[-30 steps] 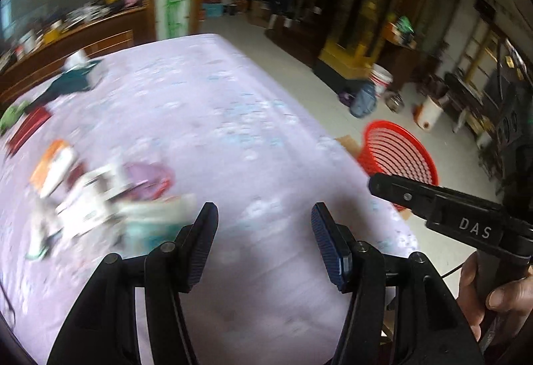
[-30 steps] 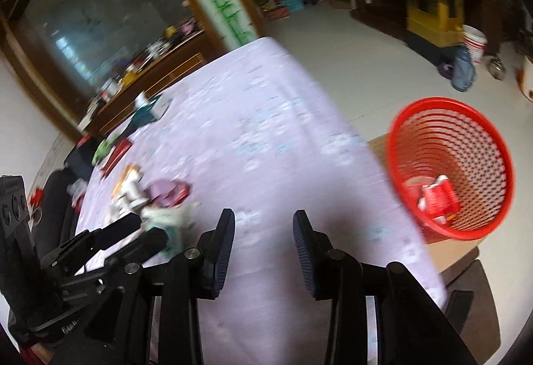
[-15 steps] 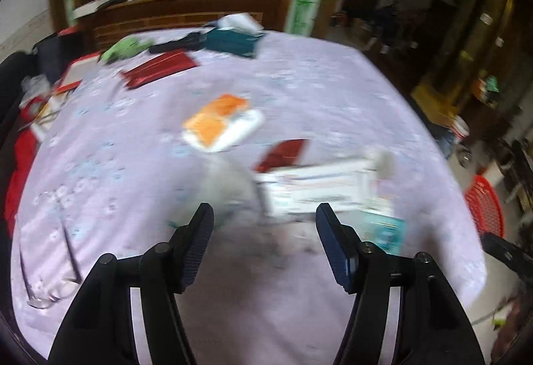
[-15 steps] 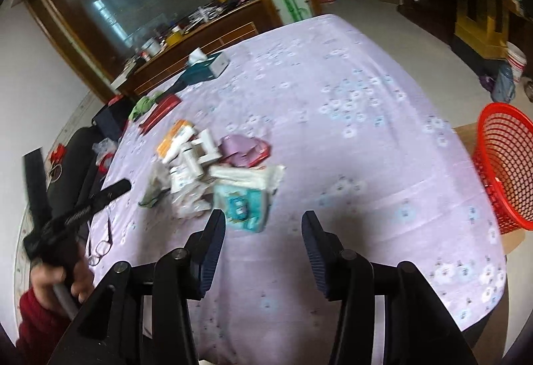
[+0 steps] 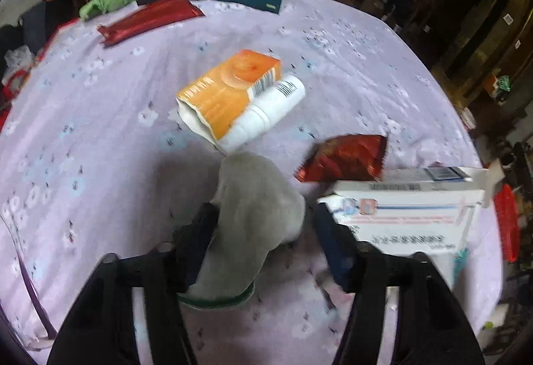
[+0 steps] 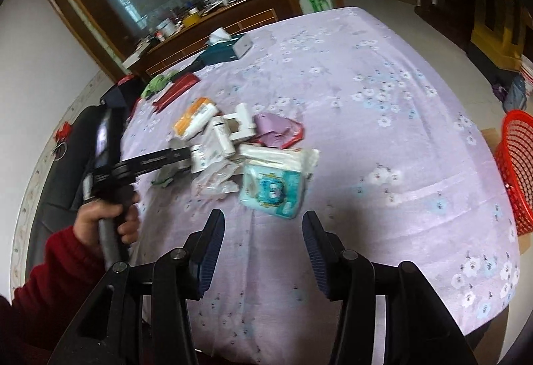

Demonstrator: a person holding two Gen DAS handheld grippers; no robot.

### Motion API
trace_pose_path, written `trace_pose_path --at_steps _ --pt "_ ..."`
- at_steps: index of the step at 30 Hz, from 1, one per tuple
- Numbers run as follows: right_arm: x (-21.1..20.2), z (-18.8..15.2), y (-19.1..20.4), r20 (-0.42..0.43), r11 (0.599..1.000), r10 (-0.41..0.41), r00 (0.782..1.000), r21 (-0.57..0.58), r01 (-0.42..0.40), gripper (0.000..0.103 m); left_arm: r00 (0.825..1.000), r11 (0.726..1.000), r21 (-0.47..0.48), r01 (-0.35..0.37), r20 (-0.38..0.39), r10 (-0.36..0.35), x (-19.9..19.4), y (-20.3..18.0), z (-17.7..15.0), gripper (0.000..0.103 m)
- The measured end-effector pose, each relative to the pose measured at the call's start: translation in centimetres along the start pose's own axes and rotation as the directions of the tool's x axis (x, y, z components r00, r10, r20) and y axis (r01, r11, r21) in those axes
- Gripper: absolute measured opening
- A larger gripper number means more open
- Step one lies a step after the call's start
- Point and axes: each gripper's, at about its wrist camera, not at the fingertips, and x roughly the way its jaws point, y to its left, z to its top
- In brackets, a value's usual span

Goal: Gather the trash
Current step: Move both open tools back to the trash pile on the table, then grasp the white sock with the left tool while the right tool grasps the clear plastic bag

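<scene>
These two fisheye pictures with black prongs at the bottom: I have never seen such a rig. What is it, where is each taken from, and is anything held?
There is no robot. A person holds a handheld two-finger gripper in each hand, and each carries a camera looking forward along its fingers.

In the left wrist view, the left gripper is open around a crumpled grey wrapper on the lilac flowered tablecloth; whether the fingers already pinch it is unclear. Nearby lie an orange-and-white packet, a red foil wrapper and a white cardboard box.

In the right wrist view, the right gripper is open and empty, above the cloth. It shows the same litter pile, a pale blue plastic pack, the person's left hand, and a red mesh basket beside the table.
</scene>
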Motion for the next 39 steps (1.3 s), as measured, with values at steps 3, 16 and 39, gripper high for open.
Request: trace_pose_path --at_steps 3,16,39 --pt "1.0 0.1 1.5 -0.020 0.999 0.031 0.999 -0.040 -0.032 0.055 1.000 1.000 -0.005 -0.001 0.013 0.001 -0.2 0.4 -0.1 0.023" --pt "10.7 2.9 6.8 -0.117 0.986 0.047 0.992 -0.154 -0.065 0.057 0.988 0.998 0.059 -0.004 0.157 -0.006 -9.2 1.4 -3.7 0.020" --pt "3.8 0.9 1.9 0.030 0.998 -0.023 0.999 -0.060 0.024 0.023 0.976 0.975 0.212 0.065 0.192 -0.107 -12.4 -9.7 -7.2 0.020"
